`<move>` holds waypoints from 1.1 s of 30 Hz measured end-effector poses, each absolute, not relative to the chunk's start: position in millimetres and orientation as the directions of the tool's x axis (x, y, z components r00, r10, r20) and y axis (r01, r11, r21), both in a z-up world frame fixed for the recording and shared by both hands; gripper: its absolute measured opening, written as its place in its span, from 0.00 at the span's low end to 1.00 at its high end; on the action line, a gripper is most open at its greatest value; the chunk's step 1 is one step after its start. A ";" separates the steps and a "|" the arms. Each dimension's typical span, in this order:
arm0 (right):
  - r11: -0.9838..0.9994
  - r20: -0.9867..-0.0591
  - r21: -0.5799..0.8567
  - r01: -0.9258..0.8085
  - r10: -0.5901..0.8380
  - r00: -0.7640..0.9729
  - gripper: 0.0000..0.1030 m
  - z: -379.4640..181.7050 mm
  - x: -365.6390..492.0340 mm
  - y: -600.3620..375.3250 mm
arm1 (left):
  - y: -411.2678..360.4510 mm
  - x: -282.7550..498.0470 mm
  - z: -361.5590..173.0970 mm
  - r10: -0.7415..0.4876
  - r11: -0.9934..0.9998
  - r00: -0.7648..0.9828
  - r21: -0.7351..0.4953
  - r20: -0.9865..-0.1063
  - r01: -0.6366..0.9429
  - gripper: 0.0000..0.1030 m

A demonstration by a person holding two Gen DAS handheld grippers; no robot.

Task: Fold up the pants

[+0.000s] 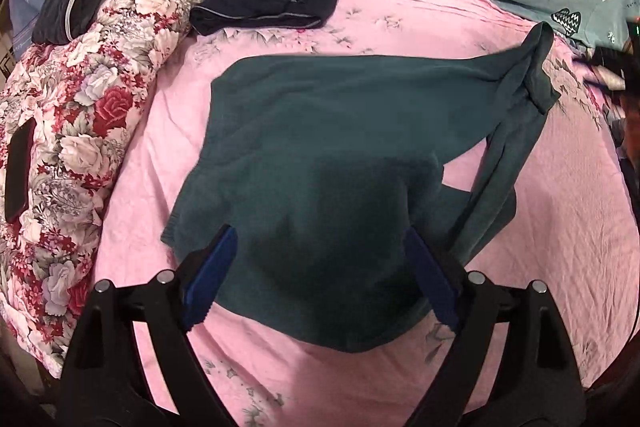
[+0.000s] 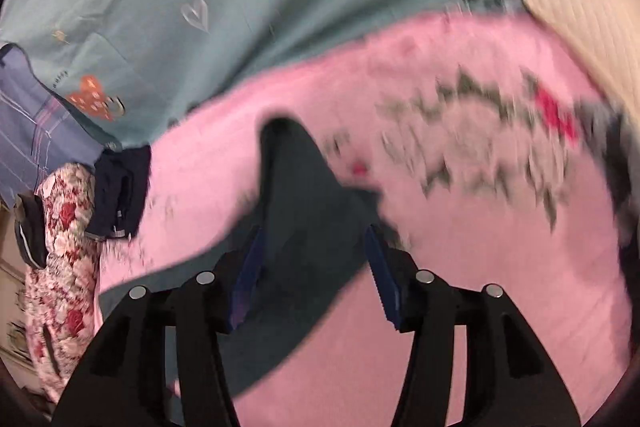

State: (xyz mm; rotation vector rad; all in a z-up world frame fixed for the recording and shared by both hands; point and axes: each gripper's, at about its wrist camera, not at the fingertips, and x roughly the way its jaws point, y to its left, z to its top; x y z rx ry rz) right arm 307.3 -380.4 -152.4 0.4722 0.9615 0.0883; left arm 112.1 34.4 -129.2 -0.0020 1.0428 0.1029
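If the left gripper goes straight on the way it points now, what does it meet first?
Most likely the dark green pants, which lie on the pink sheet directly ahead of the left gripper. Its jaws stand open with only that cloth ahead, though depth is unclear.

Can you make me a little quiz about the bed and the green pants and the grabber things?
1. True or false: the green pants lie on a pink sheet.
2. What sits at the left edge of the bed: A) a floral quilt, B) a chair, C) a box?
3. Which colour are the pads on the left gripper fingers?

Key: 1 true; 2 A; 3 blue.
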 end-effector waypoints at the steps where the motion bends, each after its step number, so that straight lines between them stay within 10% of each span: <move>1: 0.891 -0.784 0.433 0.140 0.295 0.547 0.52 -160.7 302.0 -378.2 | 33.2 112.0 -129.9 0.081 0.995 0.497 0.044 -0.864 -0.085 0.85; 9: 0.869 -0.835 0.458 0.188 0.349 0.425 0.49 -221.1 296.6 -321.8 | 36.7 107.4 -128.2 0.094 0.994 0.496 0.051 -0.863 -0.099 0.85; 14: 0.990 -0.884 0.124 0.065 0.080 0.460 0.47 -220.2 299.5 -267.2 | 43.7 104.2 -126.1 0.100 0.993 0.495 0.051 -0.863 -0.111 0.86; 18: 0.998 -0.877 0.050 -0.030 0.058 0.477 0.05 -220.9 294.7 -248.7 | 46.0 105.0 -123.0 0.089 0.994 0.509 0.042 -0.856 -0.103 0.86; 27: 0.978 -0.800 0.166 0.126 0.059 0.598 0.04 -131.0 170.0 -319.8 | 32.6 116.2 -133.0 0.014 1.000 0.517 0.017 -0.856 0.000 0.86; 33: 0.972 -0.946 0.085 0.218 0.010 0.325 0.09 -172.6 44.8 -352.8 | 13.6 119.9 -151.9 -0.040 0.995 0.485 0.011 -0.873 0.101 0.86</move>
